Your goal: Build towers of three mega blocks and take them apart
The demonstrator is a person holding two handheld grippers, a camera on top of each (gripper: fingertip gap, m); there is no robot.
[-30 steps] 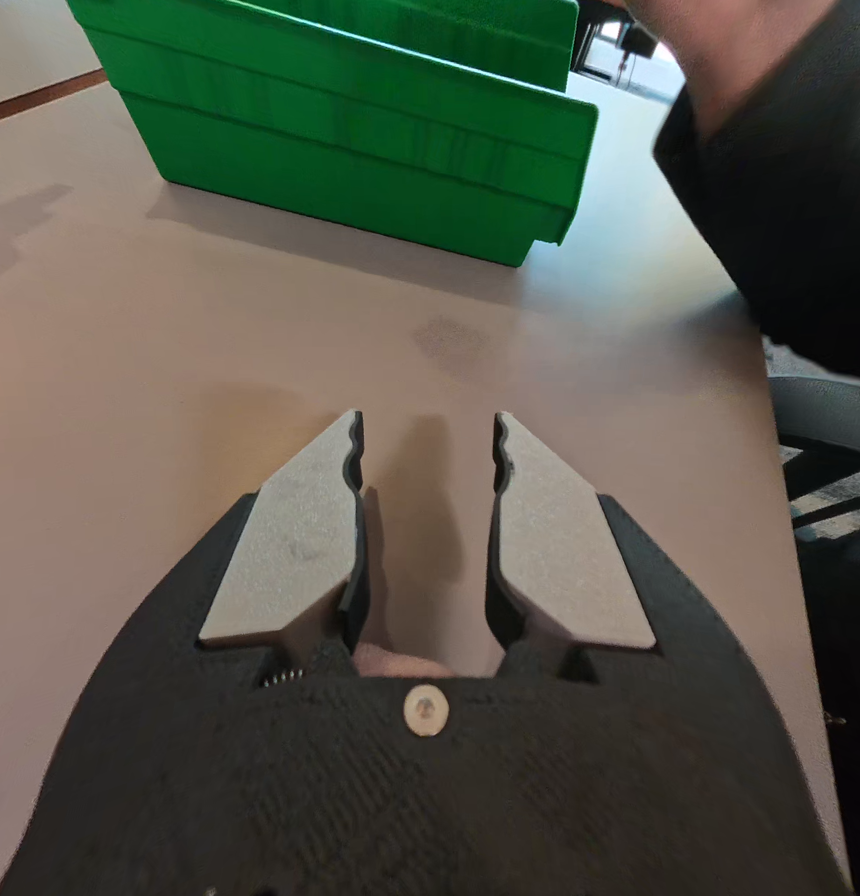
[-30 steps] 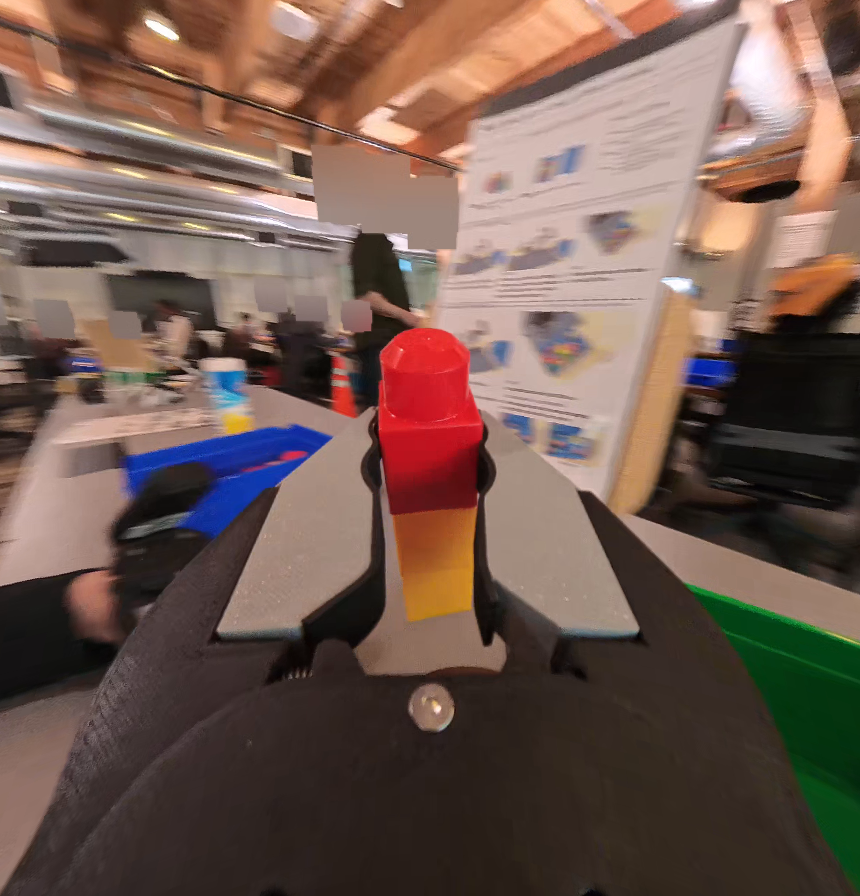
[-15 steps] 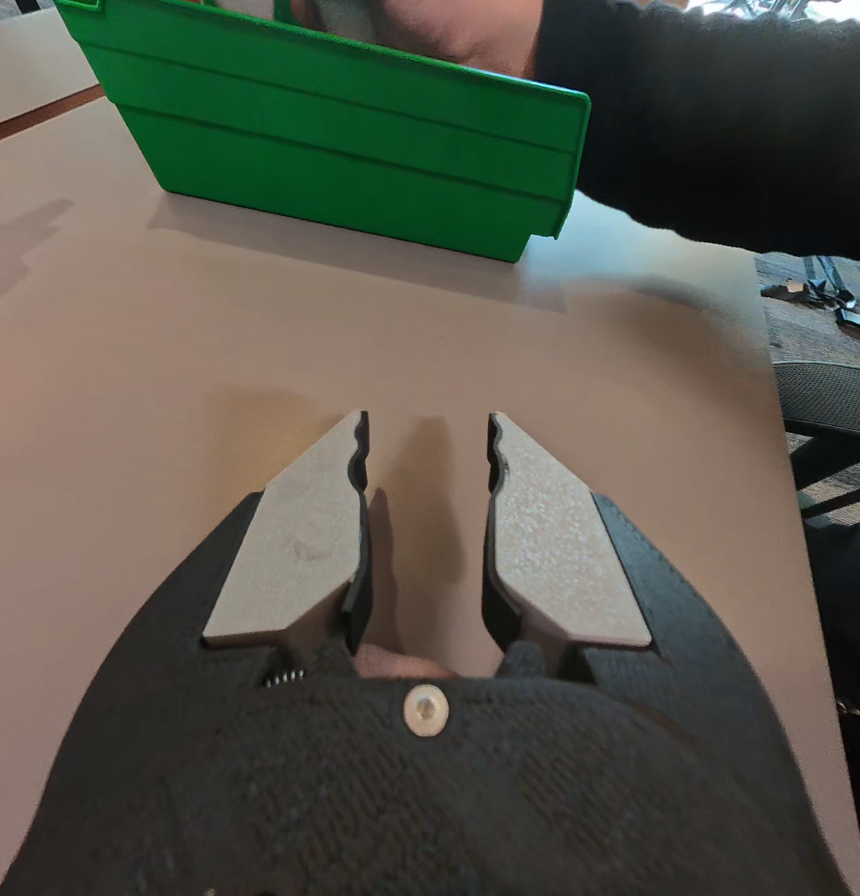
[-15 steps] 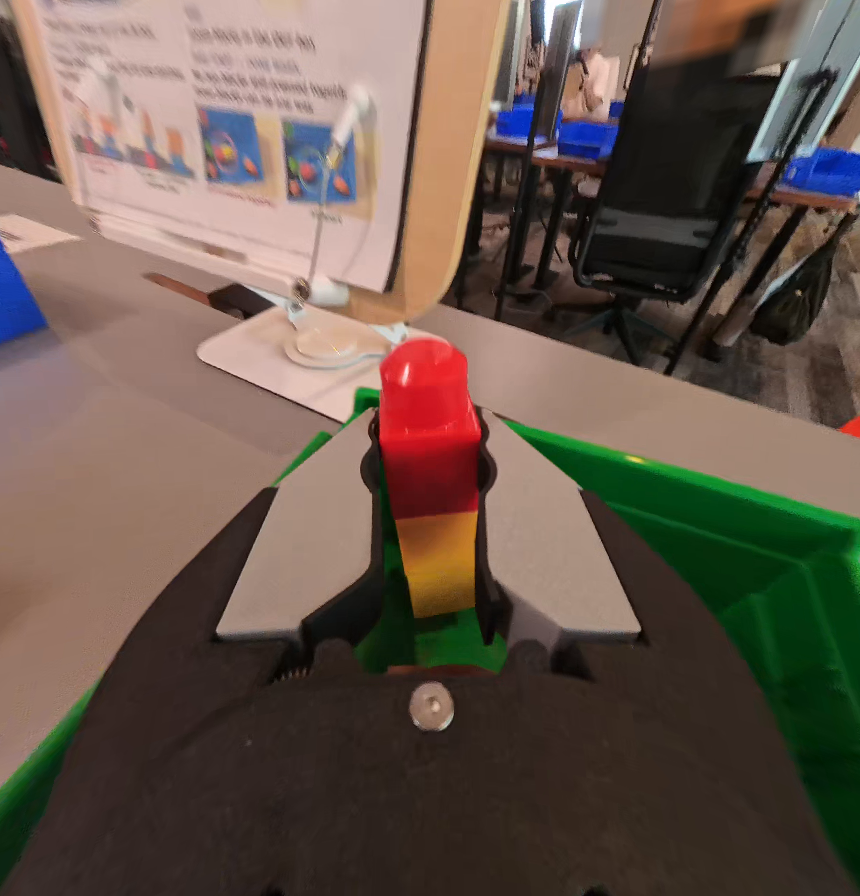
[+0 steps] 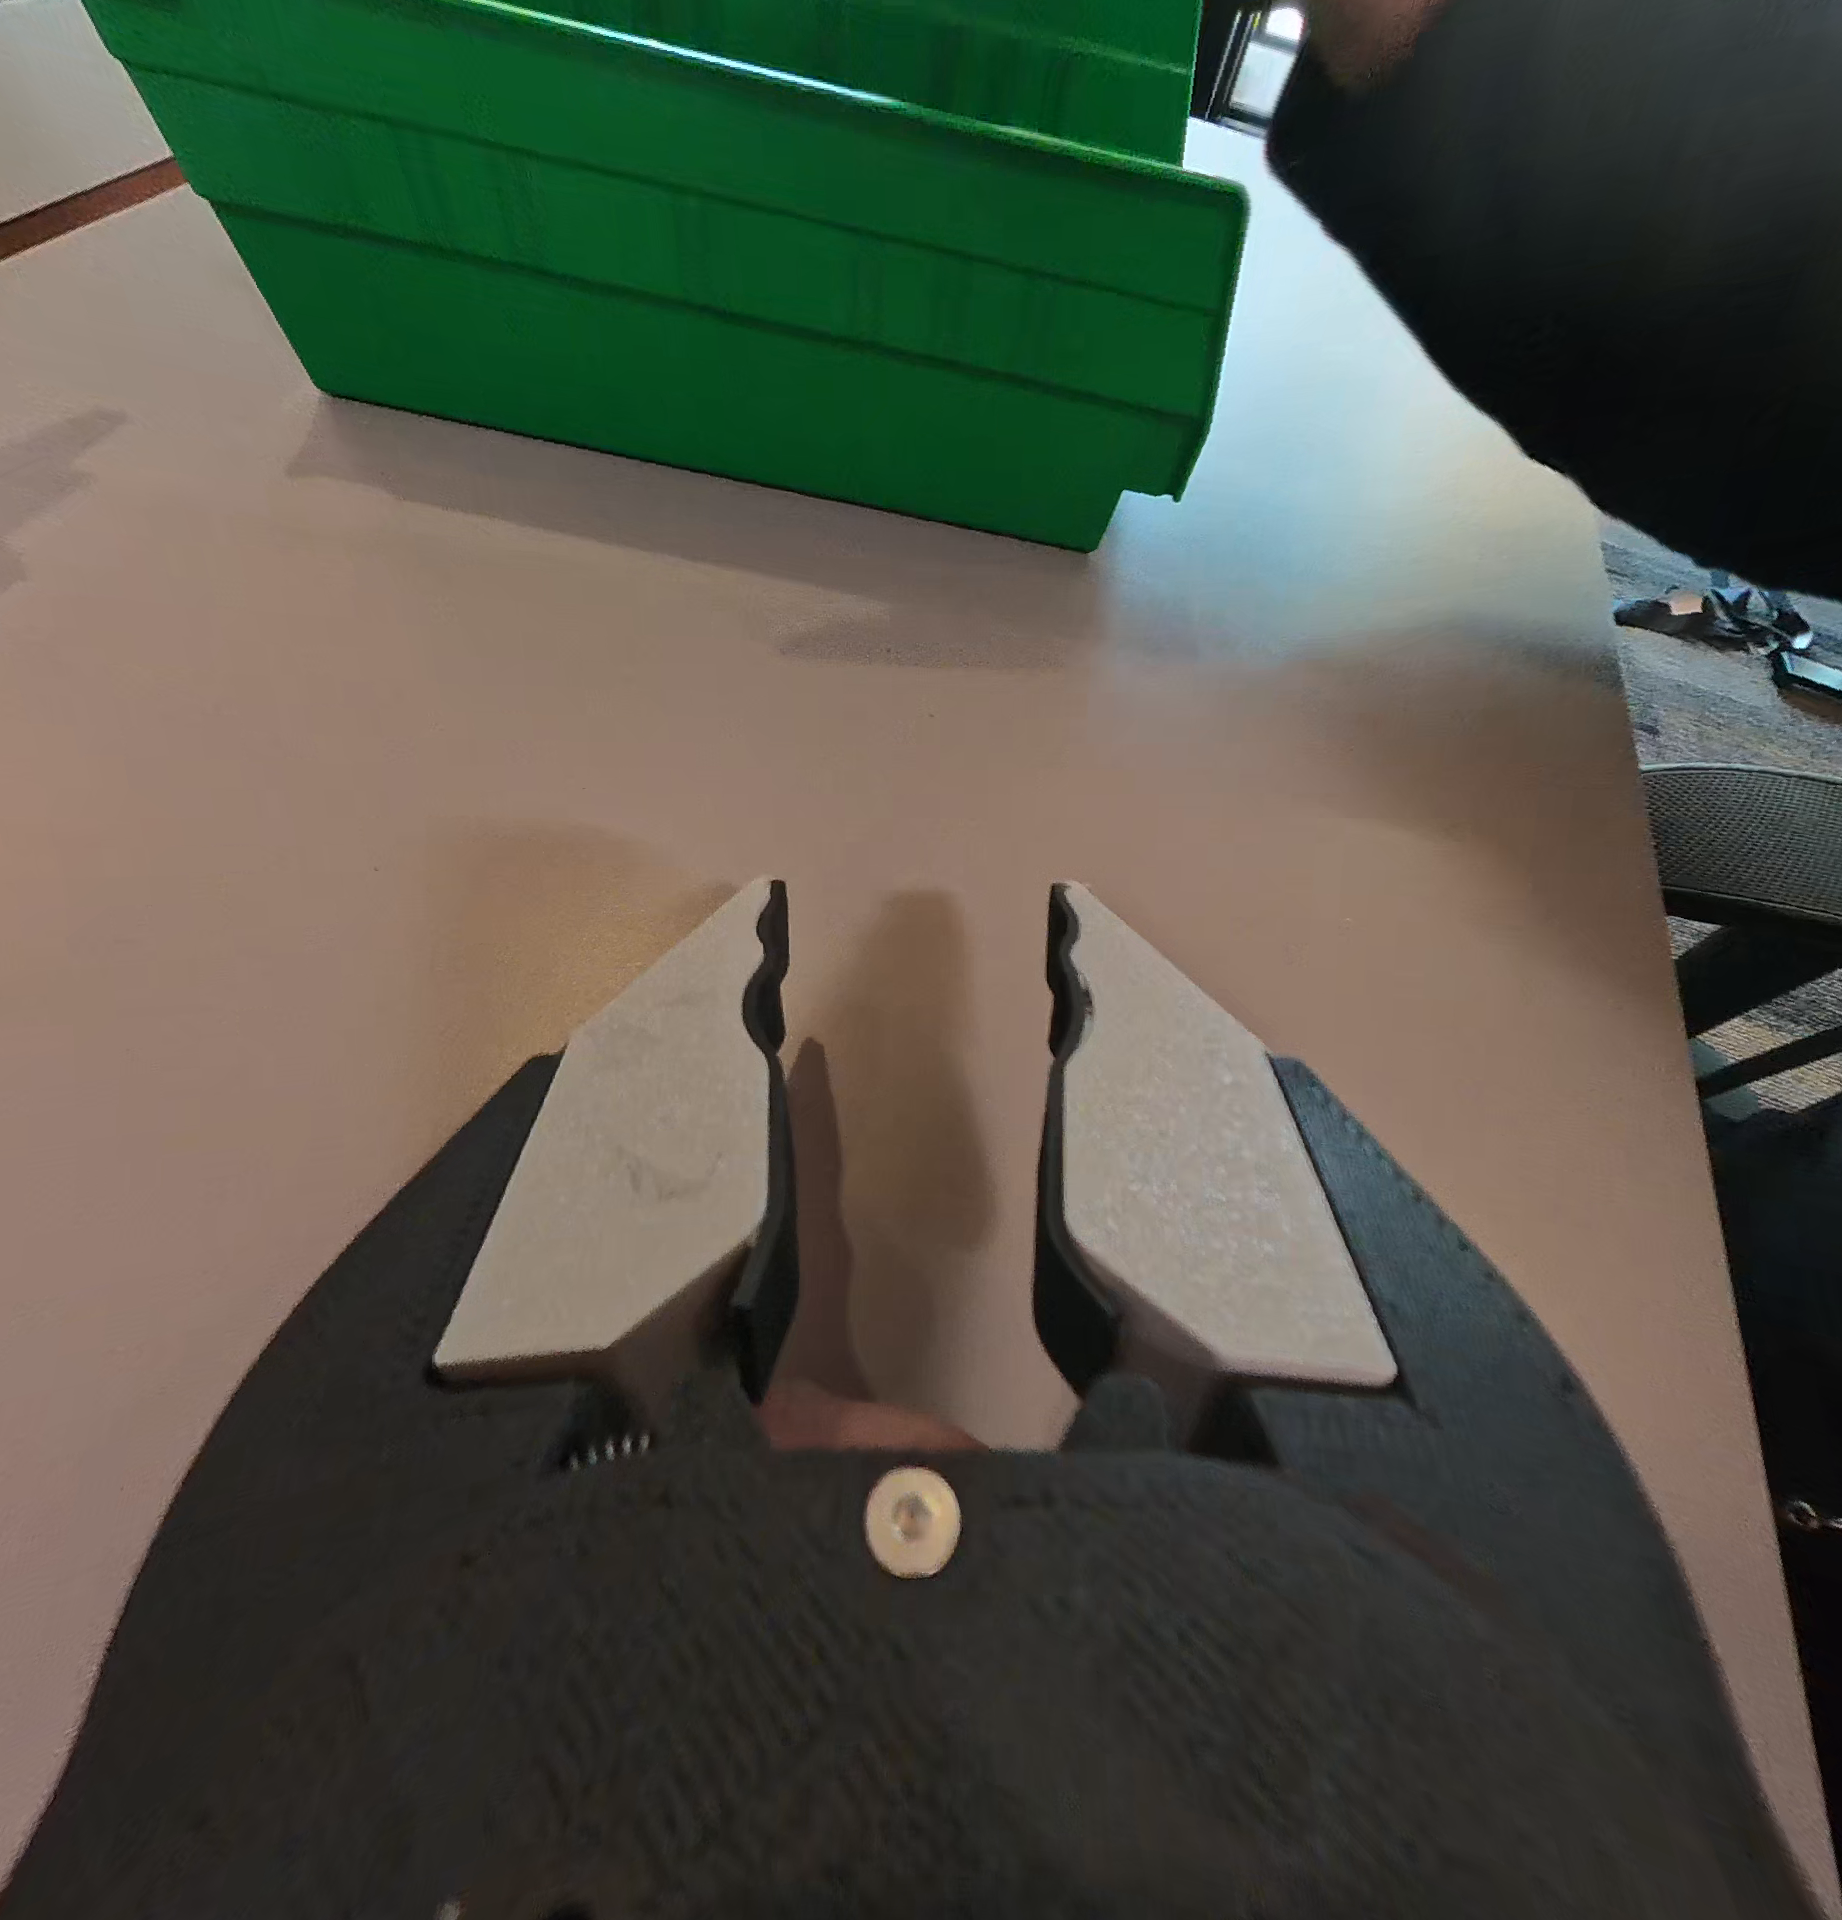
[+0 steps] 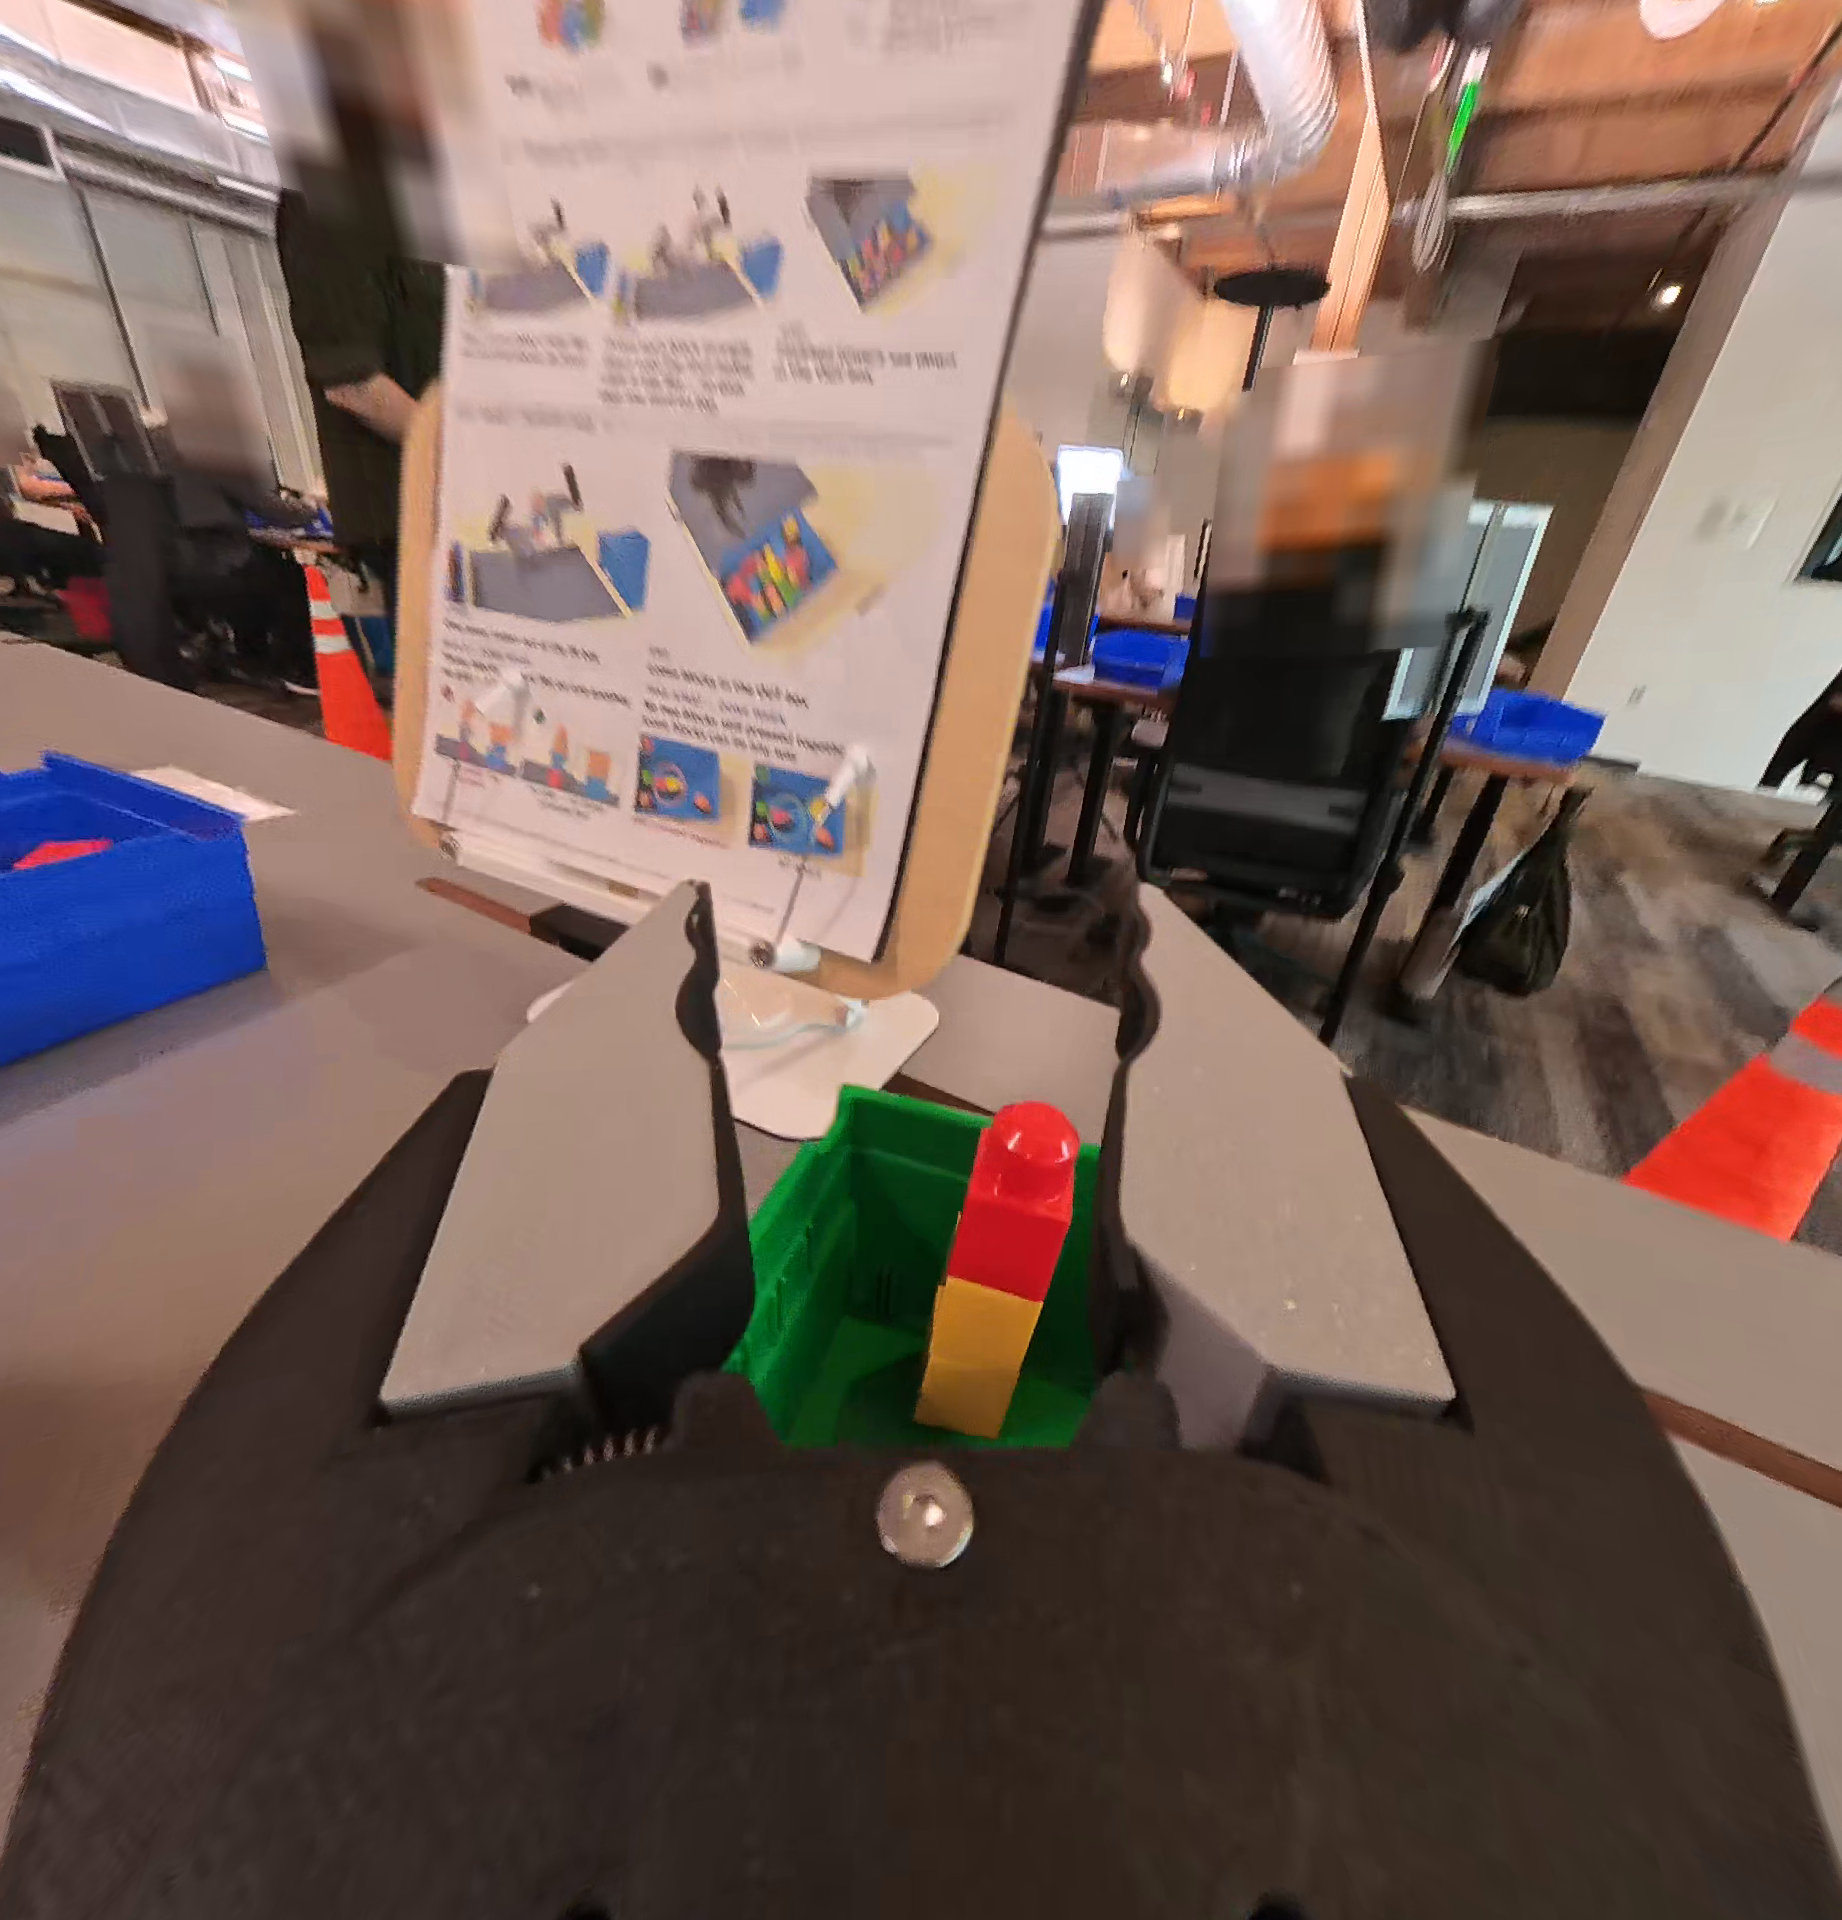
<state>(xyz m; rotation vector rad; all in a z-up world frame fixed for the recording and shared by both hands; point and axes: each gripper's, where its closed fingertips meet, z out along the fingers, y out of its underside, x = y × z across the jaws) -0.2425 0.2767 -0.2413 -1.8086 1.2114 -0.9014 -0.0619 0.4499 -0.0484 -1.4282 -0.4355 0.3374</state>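
We list: right gripper [image 6: 917,935] spread, empty; red block [image 6: 1016,1205] on yellow block [image 6: 974,1356] in green bin [image 6: 803,1288] at 6 o'clock. Left gripper [image 5: 917,904] spread, empty; bin at 12.

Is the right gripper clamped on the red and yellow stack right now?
No: the right gripper stands wide open, and the red and yellow stack sits below it in the green bin.

R tool [image 6: 912,951] open, red/yellow stack [image 6: 995,1273] in green bin [image 6: 803,1278]
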